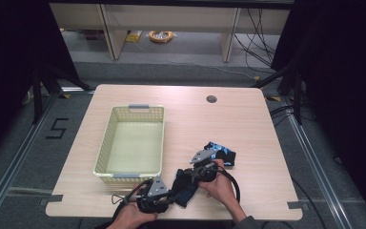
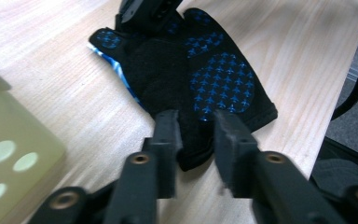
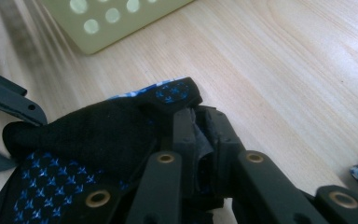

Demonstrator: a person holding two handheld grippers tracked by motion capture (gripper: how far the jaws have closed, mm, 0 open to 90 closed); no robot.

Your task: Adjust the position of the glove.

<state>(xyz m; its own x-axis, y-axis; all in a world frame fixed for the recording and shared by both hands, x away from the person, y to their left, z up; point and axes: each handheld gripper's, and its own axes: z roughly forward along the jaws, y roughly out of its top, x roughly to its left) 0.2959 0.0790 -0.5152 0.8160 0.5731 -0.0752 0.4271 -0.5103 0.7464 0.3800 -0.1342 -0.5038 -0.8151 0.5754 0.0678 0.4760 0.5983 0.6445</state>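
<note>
— Pale wood worktop, dark curtains either side. What is hard to make out?

— From the high view, the black-and-blue glove at the lower centre of the frame is mostly covered by both hands. A second glove lies just right of centre, partly behind the right tongs.

— And the tongs?

— In the right gripper view, the right tongs pinch a fold of the glove at the lower centre. In the left gripper view, the left tongs straddle its cuff edge; whether the pads press it I cannot tell.

— Counts?

— Two gloves, two tongs, one cream basket at centre left.
</note>
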